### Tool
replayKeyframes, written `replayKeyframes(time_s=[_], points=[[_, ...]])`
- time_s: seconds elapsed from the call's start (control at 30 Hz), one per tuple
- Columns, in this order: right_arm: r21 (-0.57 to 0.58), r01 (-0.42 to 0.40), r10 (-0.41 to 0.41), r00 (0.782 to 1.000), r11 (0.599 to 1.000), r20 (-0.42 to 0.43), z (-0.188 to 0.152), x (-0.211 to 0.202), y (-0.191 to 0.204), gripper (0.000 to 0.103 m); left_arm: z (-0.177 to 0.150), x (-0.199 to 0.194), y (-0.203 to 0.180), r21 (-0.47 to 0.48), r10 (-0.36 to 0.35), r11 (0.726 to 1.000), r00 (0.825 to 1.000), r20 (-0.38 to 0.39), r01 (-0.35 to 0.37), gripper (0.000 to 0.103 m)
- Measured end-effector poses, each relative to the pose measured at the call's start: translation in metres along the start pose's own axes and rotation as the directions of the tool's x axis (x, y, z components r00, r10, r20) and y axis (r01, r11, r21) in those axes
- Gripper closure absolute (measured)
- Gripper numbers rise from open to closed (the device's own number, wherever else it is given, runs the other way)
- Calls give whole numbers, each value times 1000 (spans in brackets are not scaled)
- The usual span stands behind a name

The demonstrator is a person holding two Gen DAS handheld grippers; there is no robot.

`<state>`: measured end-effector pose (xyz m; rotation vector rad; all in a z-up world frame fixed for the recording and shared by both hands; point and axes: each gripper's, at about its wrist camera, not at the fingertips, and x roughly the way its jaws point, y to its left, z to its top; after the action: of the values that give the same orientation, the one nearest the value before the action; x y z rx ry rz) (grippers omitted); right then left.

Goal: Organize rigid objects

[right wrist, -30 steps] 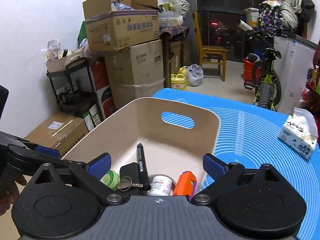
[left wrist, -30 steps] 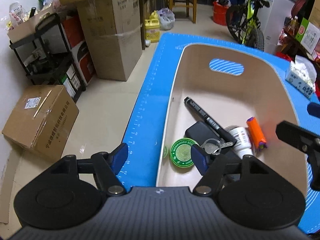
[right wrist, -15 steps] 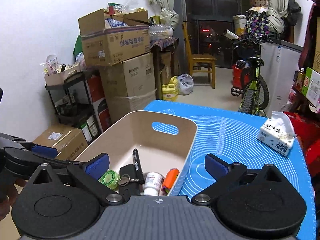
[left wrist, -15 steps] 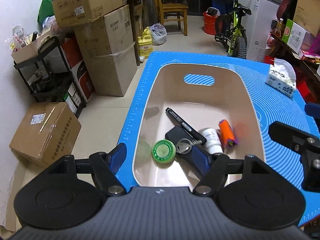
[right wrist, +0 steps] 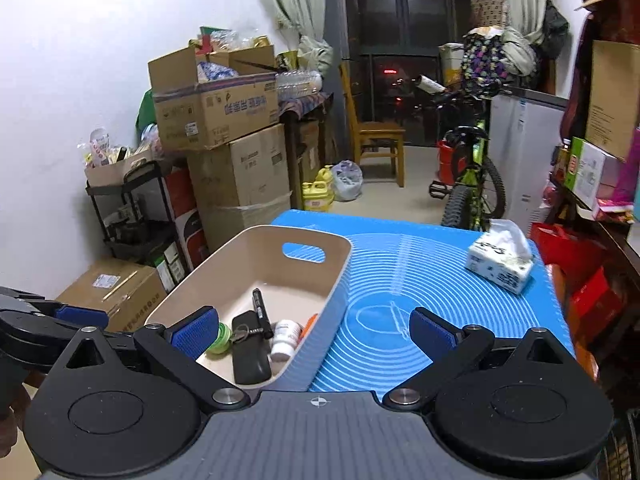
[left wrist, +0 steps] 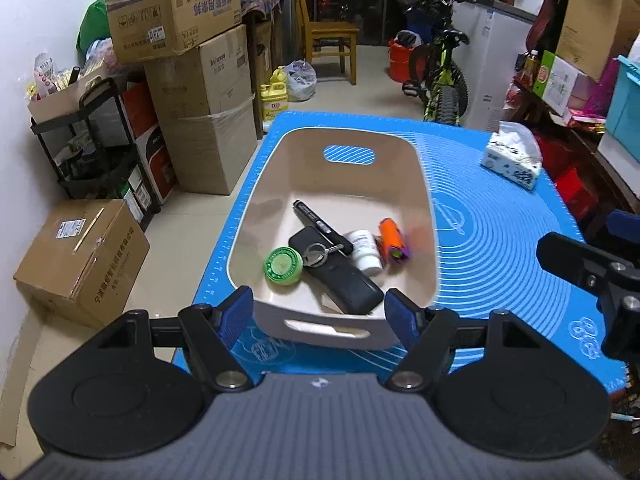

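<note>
On the blue mat (left wrist: 500, 248), toward its nine o'clock edge, sits a beige bin (left wrist: 256, 216) with handle slots at twelve and six o'clock. Inside it, crowded toward six o'clock, lie a green tin (left wrist: 283, 266), a black case (left wrist: 344, 280) with a key ring (left wrist: 316, 254) on top, a black marker (left wrist: 316, 222), a white pill bottle (left wrist: 365, 250) and an orange tube (left wrist: 390, 236). A tissue pack (left wrist: 512, 158) rests well apart at two o'clock.

The left gripper (left wrist: 318, 312) hangs just short of the bin's near wall, jaws wide and empty. The right gripper (right wrist: 314, 330) hovers over the mat beside the bin, also spread wide with nothing between its fingers.

These pieces look light and stiff; smooth plastic and the round tin may slip, so a pinch across the tin's sides or the bottle's waist seems safest. Loaded, the bin should be light enough to lift by a handle slot.
</note>
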<state>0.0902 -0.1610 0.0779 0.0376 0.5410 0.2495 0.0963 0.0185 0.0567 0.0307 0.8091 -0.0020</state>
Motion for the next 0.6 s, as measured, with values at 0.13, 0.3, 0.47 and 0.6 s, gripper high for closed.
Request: replayKeyframes(time_s=[0.13,0.3,0.47,0.6], points=[[12,14,-14,1000,1000,12,-9,-27,-5,2,-10,-16,-10,17,15,1000,1000,8,-15,30],[43,26,-27,999,999,21,-24,-58,-17,2,-23,-34,-21,26,16,1000,1000,14,-16,30],[52,39,-40,999,998,29,-40,-82,-26,2,-40,-48,-34,39,9,999,1000,21,-10,30],[56,47,-49,998,997,34,-50,-98,-30,2,-51,-58,-43,59,10,998,1000,28,-11,30]])
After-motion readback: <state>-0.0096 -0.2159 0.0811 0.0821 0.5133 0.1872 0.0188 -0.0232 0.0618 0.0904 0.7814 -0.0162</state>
